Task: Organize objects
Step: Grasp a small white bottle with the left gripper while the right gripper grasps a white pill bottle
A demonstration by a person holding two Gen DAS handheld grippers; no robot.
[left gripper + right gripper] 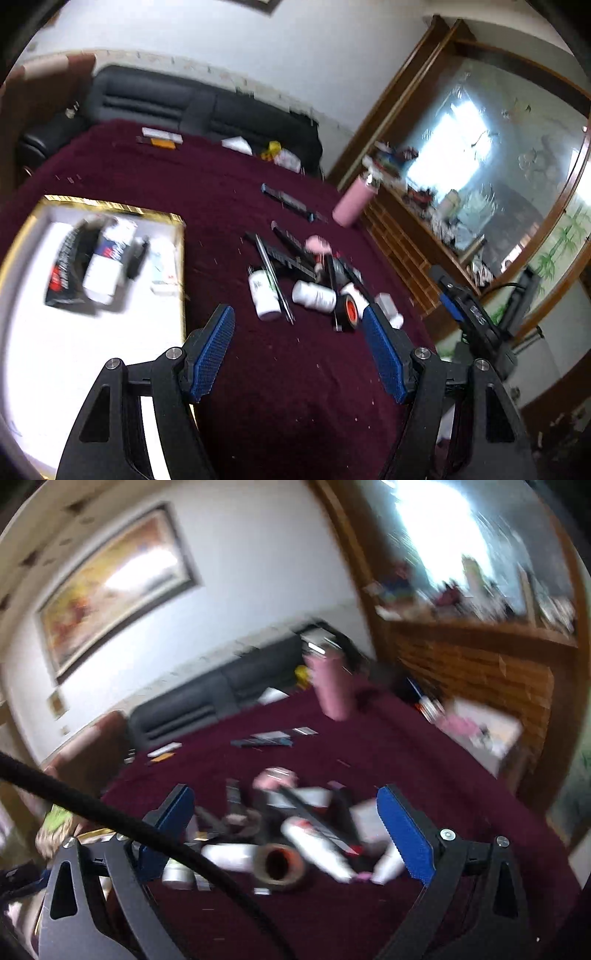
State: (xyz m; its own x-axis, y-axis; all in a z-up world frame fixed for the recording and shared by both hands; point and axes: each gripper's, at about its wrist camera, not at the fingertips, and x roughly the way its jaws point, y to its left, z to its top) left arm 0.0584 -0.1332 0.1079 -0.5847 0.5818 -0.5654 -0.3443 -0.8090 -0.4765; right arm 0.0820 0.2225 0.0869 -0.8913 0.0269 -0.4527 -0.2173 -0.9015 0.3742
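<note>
A pile of small objects lies on the maroon table cloth (207, 184): white bottles (316, 295), a roll of black tape with an orange core (349, 310), dark pens and strips (284, 254), a pink item (317, 243). My left gripper (299, 321) is open and empty, just short of the pile. A gold-rimmed white box (181, 258) at left holds a black pouch (68, 266), a white tube (109, 258) and small items. My right gripper (284, 812) is open and empty, above the same pile, with the tape roll (280, 864) and white bottles (317, 849) between its fingers; this view is blurred.
A pink flask (354, 201) stands at the table's far right edge. Cards and a white packet (162, 138) lie at the far side. A black sofa (207, 107) is behind. A wooden cabinet with mirror (480, 184) stands right. A black cable (110, 819) crosses the right wrist view.
</note>
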